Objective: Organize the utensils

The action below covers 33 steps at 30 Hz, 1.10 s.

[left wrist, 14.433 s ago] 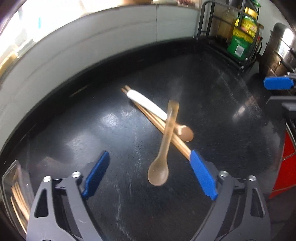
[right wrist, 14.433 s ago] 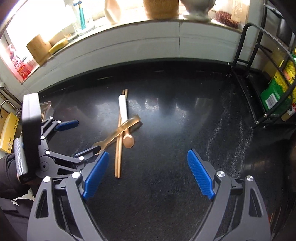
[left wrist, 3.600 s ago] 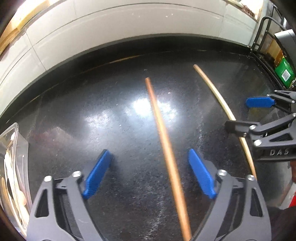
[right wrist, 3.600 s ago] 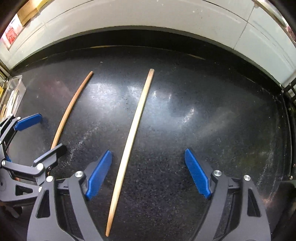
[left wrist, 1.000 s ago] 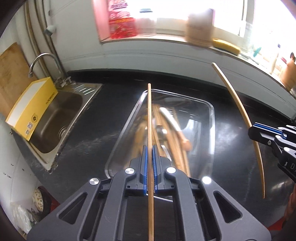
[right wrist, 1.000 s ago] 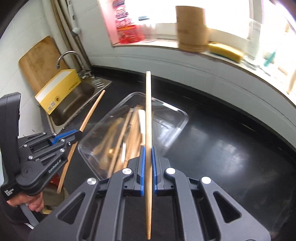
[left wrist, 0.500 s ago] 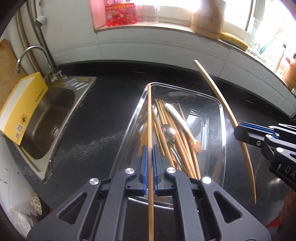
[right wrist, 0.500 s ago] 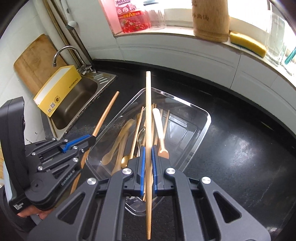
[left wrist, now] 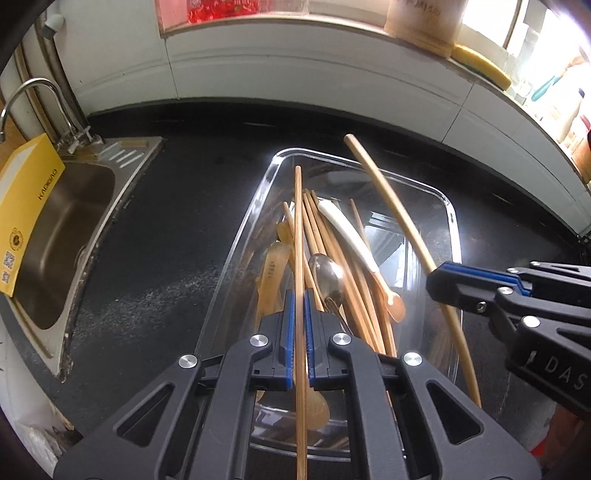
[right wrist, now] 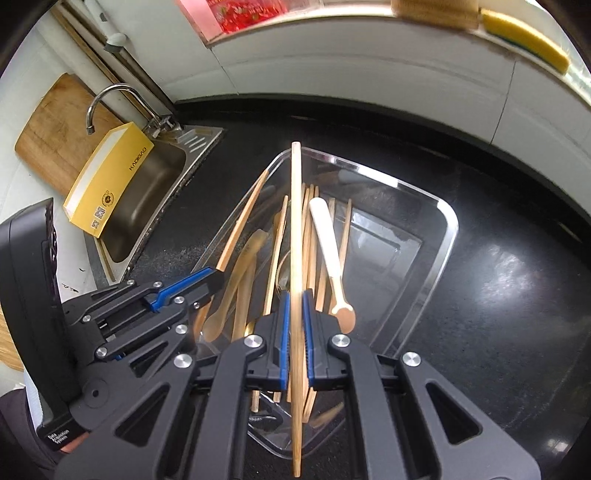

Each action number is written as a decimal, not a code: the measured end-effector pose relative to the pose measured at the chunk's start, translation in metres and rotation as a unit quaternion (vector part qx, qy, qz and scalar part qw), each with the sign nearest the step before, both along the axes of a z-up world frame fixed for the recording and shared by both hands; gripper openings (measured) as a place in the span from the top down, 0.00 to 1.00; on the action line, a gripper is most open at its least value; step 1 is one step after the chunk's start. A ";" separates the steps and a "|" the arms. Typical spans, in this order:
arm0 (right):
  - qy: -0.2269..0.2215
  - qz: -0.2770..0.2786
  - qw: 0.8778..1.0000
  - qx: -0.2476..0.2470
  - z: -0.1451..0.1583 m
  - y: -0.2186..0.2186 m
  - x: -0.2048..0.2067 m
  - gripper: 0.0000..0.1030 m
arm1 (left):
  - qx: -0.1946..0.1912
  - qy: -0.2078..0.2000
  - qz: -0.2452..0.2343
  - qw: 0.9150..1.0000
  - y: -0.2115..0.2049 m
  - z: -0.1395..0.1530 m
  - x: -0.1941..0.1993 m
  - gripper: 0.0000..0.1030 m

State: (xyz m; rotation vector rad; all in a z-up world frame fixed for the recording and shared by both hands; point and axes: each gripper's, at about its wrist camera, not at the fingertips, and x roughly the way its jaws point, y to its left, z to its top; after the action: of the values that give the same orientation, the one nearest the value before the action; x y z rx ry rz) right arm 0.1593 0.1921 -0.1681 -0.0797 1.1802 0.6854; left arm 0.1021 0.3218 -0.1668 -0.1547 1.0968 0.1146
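A clear plastic tray (left wrist: 453,221) (right wrist: 448,236) on the black counter holds several chopsticks, wooden spoons, a metal spoon (left wrist: 327,275) and a white-handled spoon (left wrist: 351,236) (right wrist: 327,236). My left gripper (left wrist: 299,321) is shut on a darker wooden chopstick (left wrist: 298,229), held lengthwise over the tray's left side. My right gripper (right wrist: 295,321) is shut on a paler chopstick (right wrist: 295,221), also over the tray. Each gripper shows in the other's view: the right gripper (left wrist: 448,282) with its pale chopstick (left wrist: 391,206), the left gripper (right wrist: 207,282) with its chopstick (right wrist: 240,225).
A steel sink (left wrist: 55,236) (right wrist: 147,192) with a tap and a yellow box (left wrist: 22,206) (right wrist: 110,177) lies left of the tray. A wooden cutting board (right wrist: 55,136) leans behind it. A white tiled ledge (left wrist: 314,74) with a yellow sponge (right wrist: 524,33) runs along the back.
Both grippers have moved forward and down toward the tray, each keeping its chopstick; the tray now looks larger and the chopstick tips reach over it.
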 end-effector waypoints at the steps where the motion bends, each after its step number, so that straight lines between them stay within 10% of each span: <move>1: 0.005 -0.002 1.000 0.001 -0.003 0.000 0.003 0.93 | -0.003 0.002 0.000 1.000 0.000 -0.002 0.002 0.96; 7: 0.044 -0.021 0.999 0.001 -0.018 -0.002 0.027 0.85 | -0.053 0.020 0.000 0.998 0.008 -0.017 0.015 0.88; 8: 0.045 -0.029 0.999 0.003 -0.016 -0.005 0.032 0.51 | -0.062 0.027 0.004 0.998 0.013 -0.020 0.015 0.62; 10: 0.021 -0.047 0.998 0.022 -0.006 -0.016 0.039 0.21 | -0.062 0.009 0.016 0.998 0.021 -0.013 0.011 0.15; 33: -0.017 -0.046 0.997 0.063 0.047 -0.045 0.011 0.22 | -0.036 -0.041 0.022 0.998 0.017 0.034 -0.022 0.13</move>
State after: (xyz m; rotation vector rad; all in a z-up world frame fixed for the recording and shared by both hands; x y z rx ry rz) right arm 0.1708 0.1472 -0.1211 0.0678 1.0987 0.6721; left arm 0.0805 0.3391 -0.1328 -0.2463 1.0155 0.1081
